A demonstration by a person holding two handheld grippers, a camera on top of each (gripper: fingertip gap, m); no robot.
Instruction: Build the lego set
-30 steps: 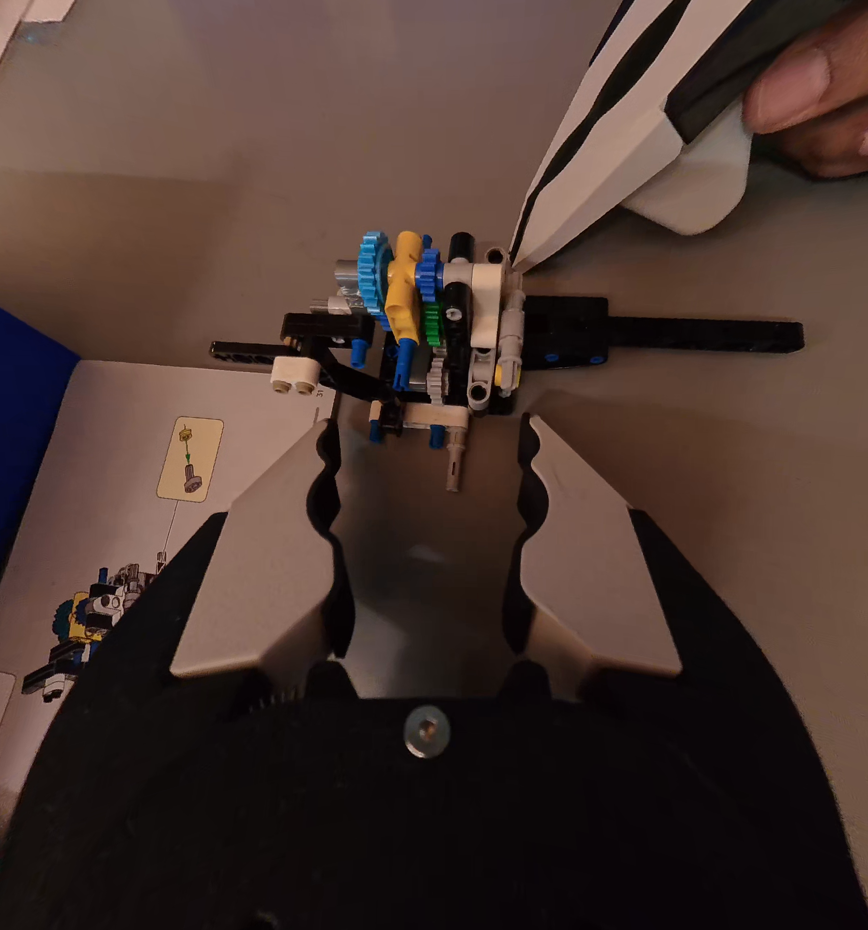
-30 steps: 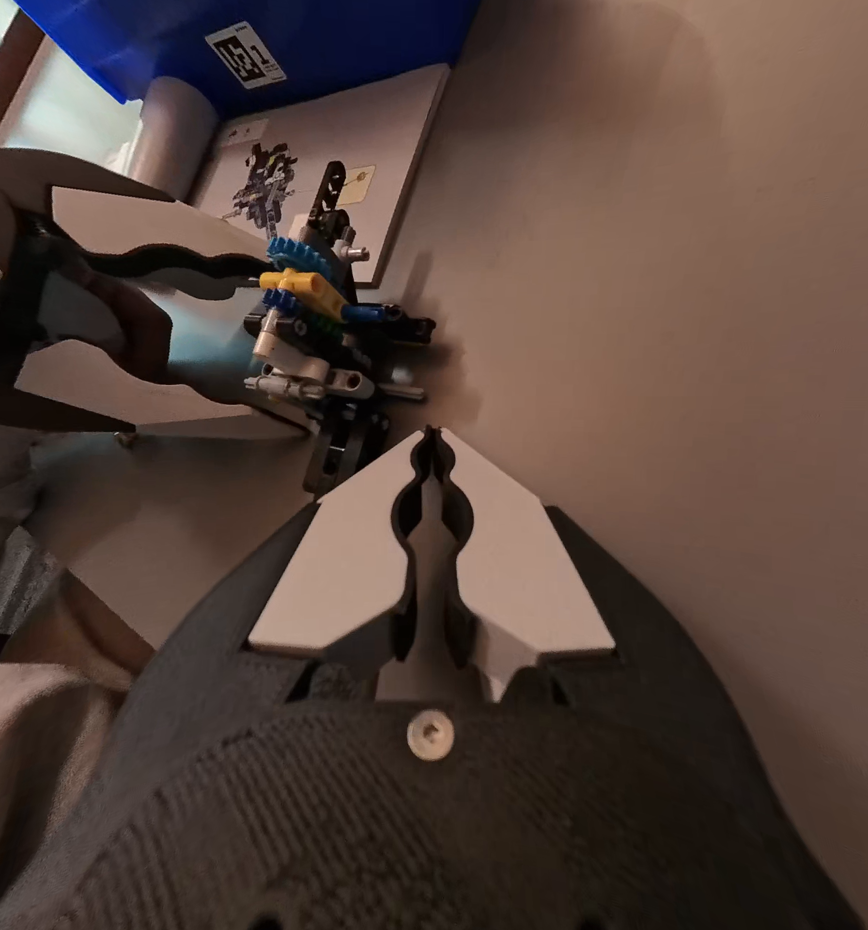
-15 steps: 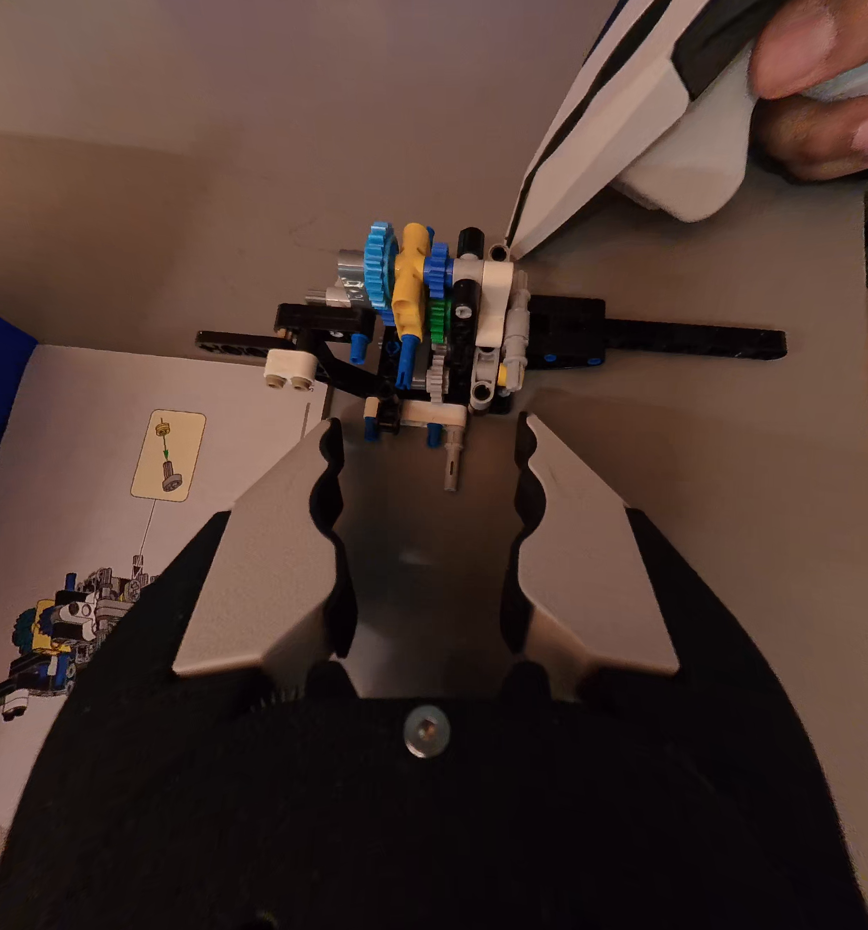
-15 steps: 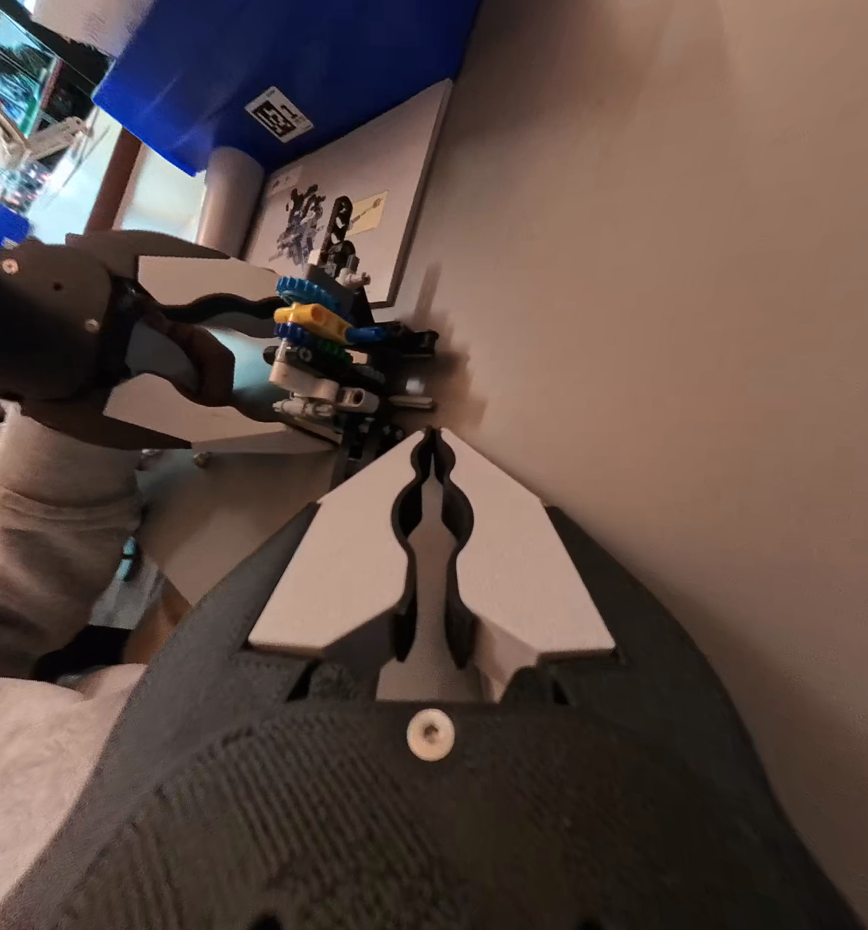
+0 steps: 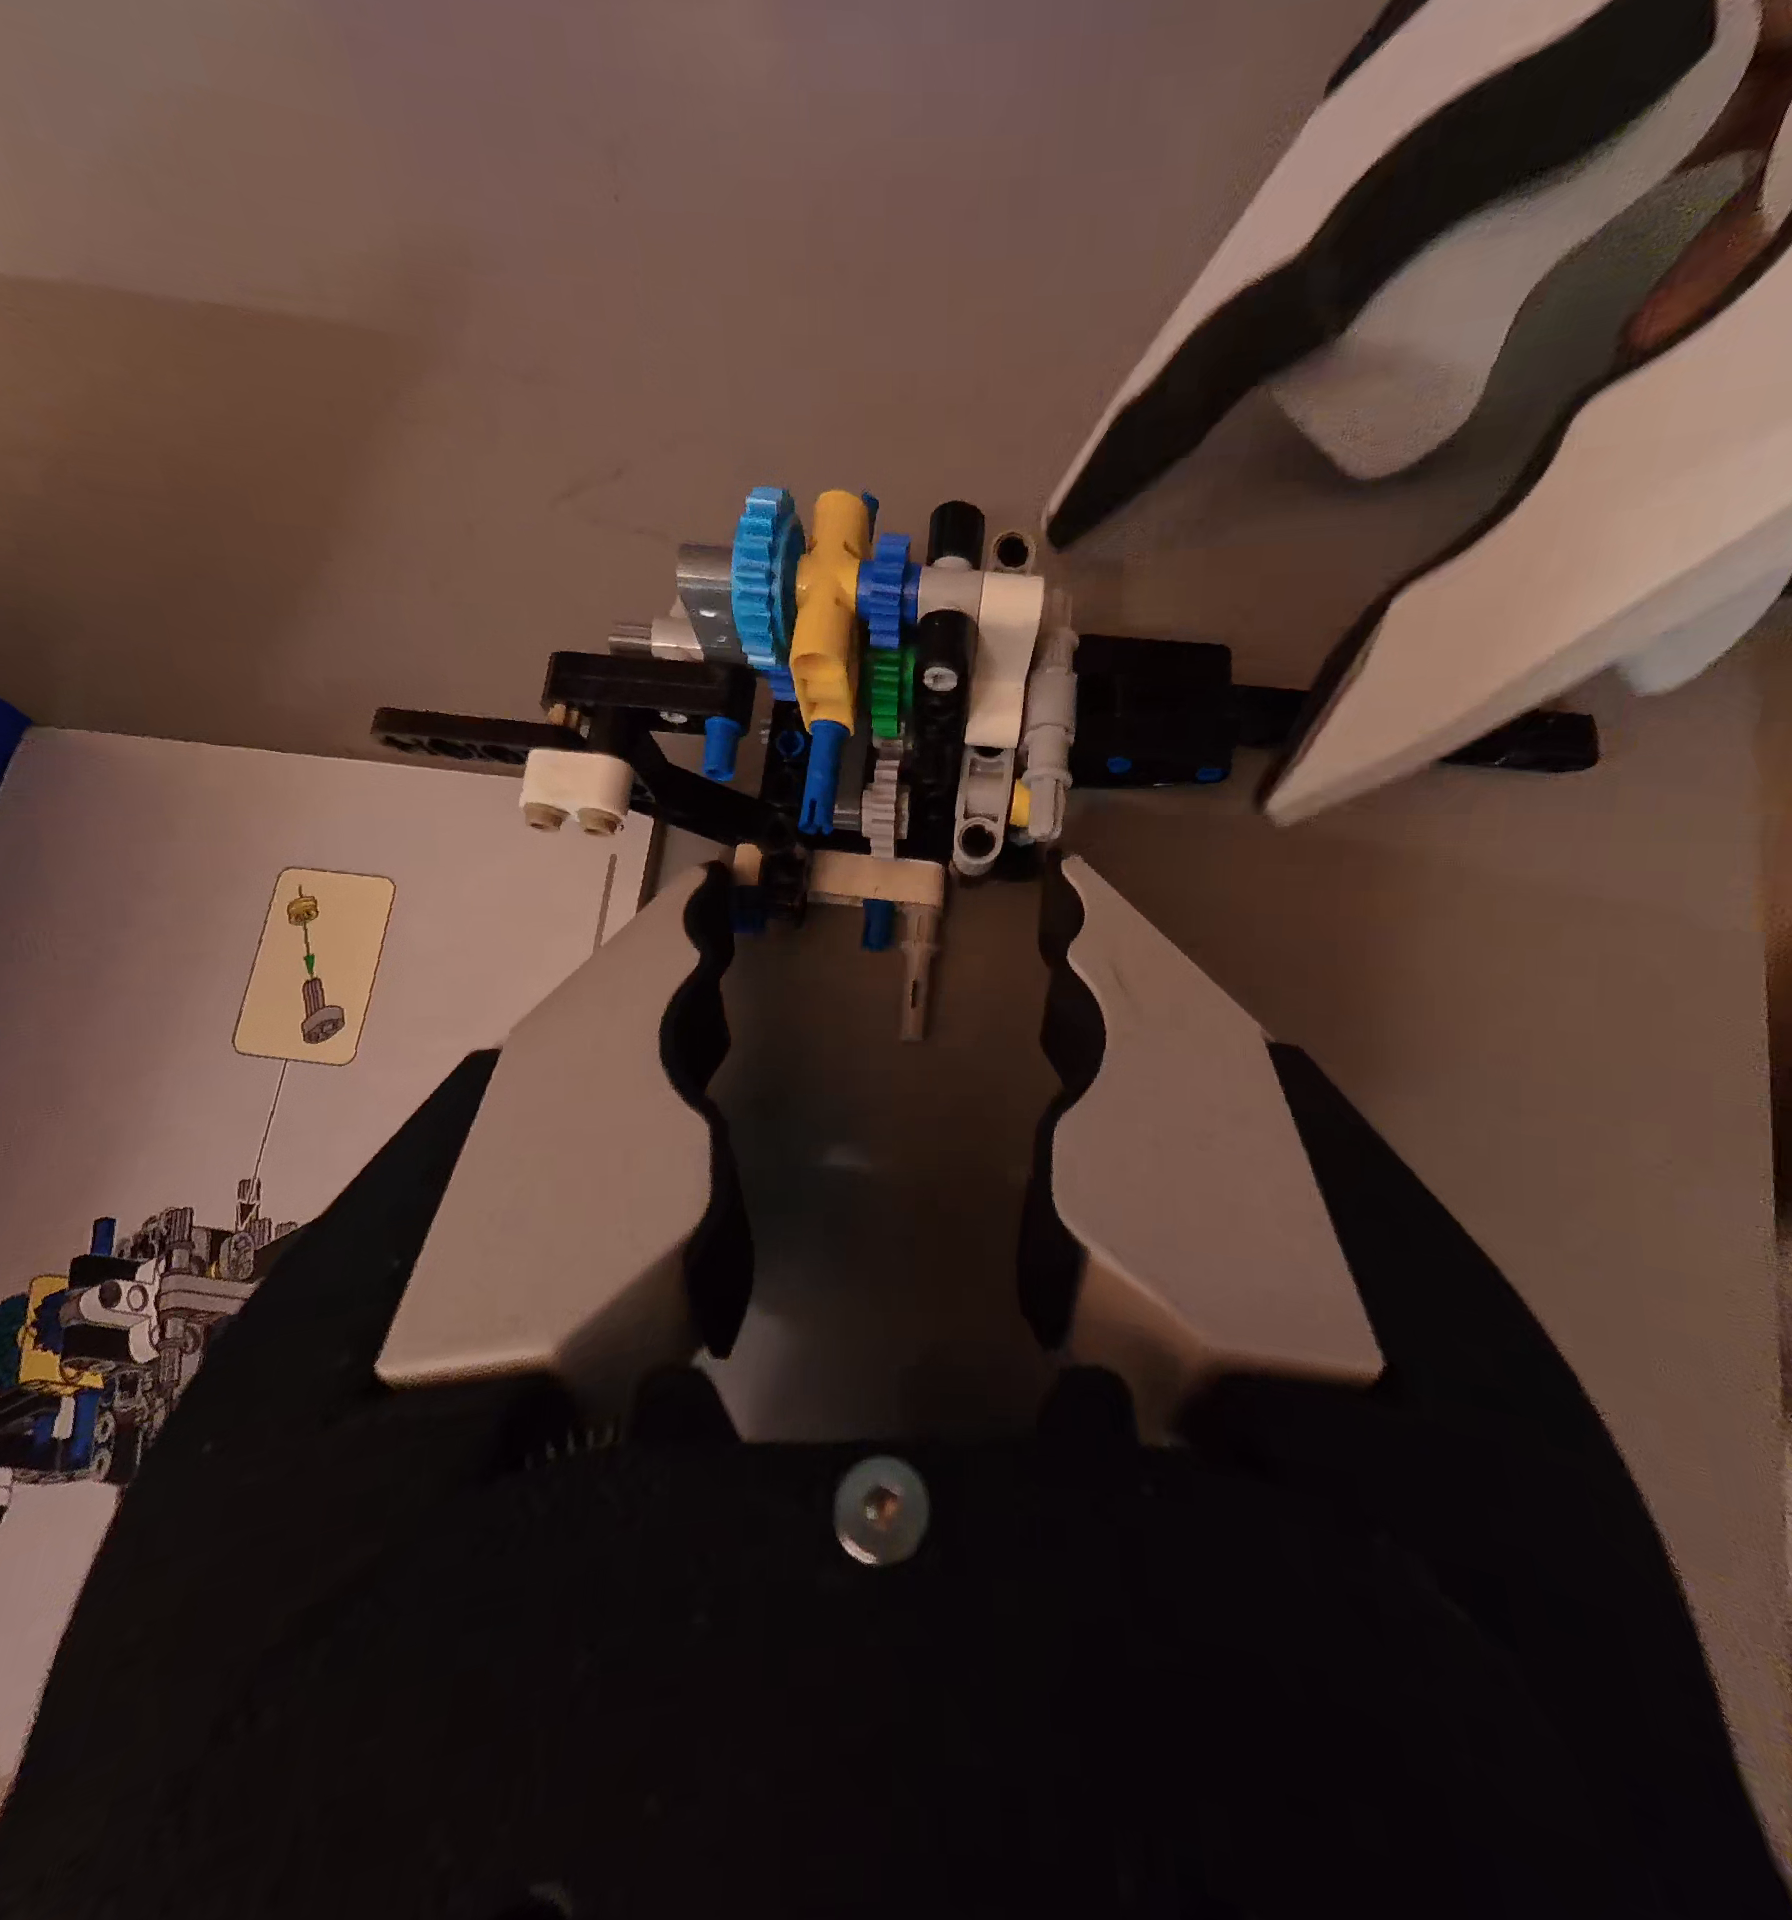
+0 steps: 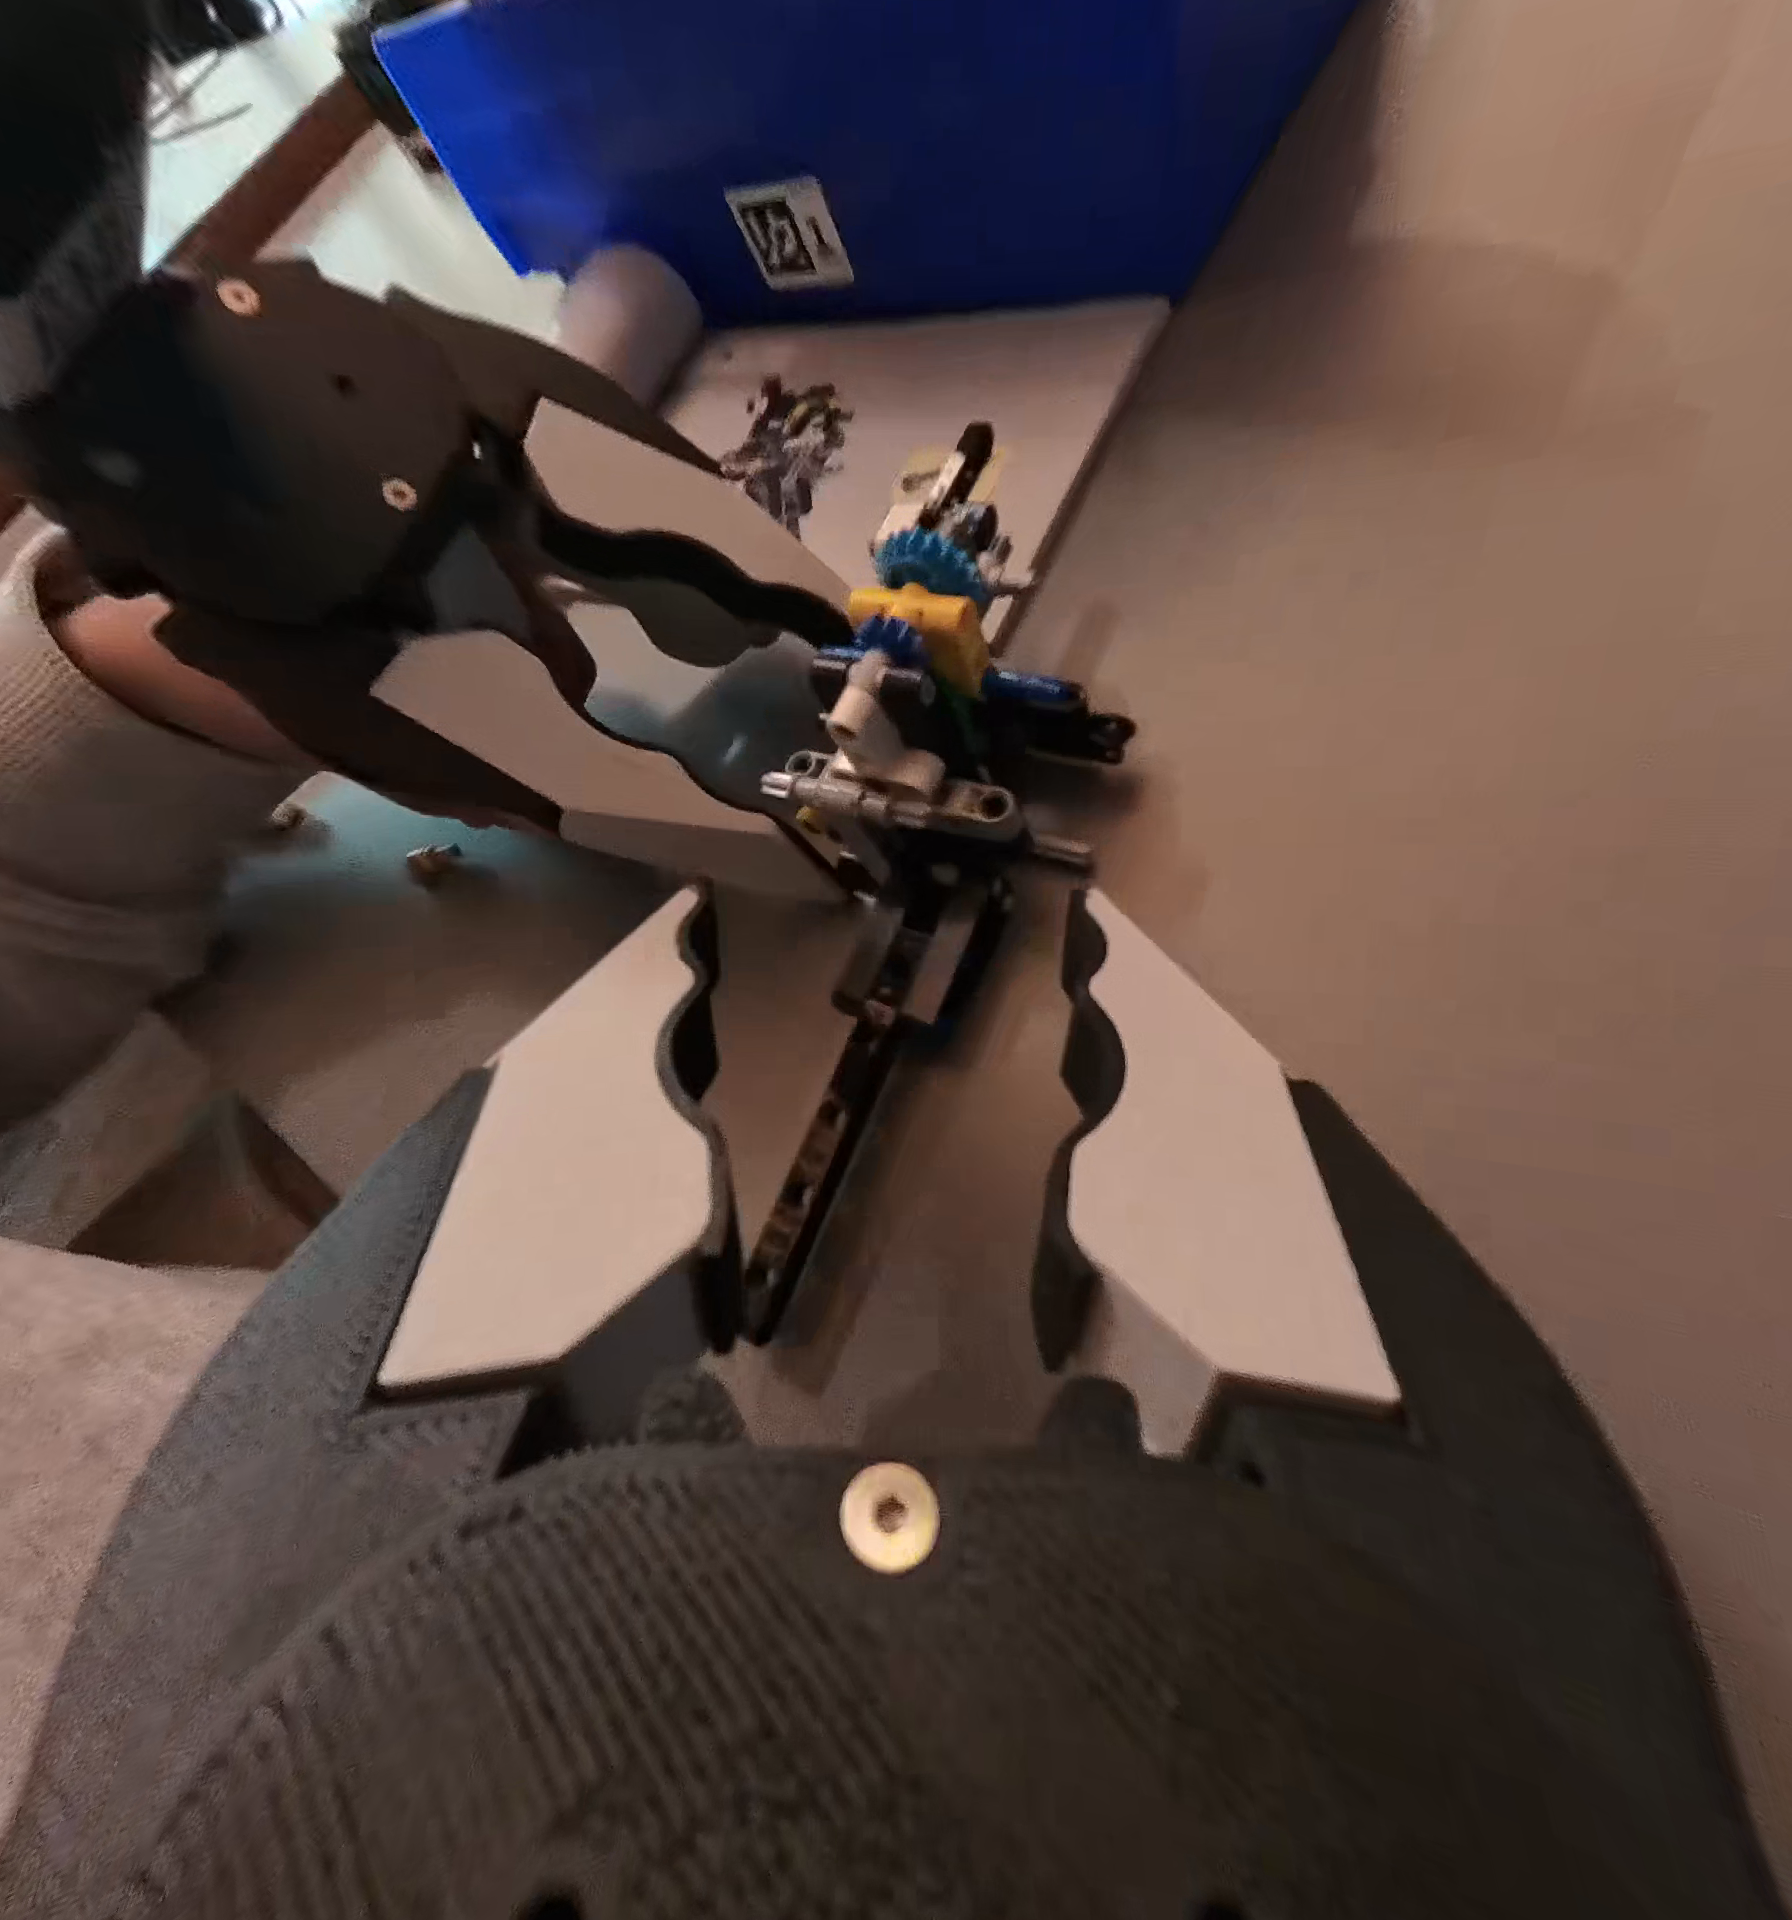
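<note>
Lego model (image 5: pixel 871 707) sitting on the grey worktop (image 5: pixel 1391 1039), partly overlapping the instruction booklet (image 5: pixel 248 883), likely for checking the pictured step. Left gripper (image 5: pixel 887 894) hovering just short of the model, jaws released; right gripper (image 6: pixel 887 914) straddling its black beam (image 6: pixel 840 1132), jaws spread, seemingly lining up a steadying grip.

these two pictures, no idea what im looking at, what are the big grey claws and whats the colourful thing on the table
Each picture comes from a camera mounted on a hand-held gripper, looking along its two grey fingers; a person holds one in each hand. In the left wrist view, the left gripper has its jaws open just short of a partly built lego model with blue gears and a yellow connector, resting on a grey table. The right wrist view shows the right gripper, also open, straddling the model's long black beam. An instruction booklet lies open beside it. Nothing is held.
</note>
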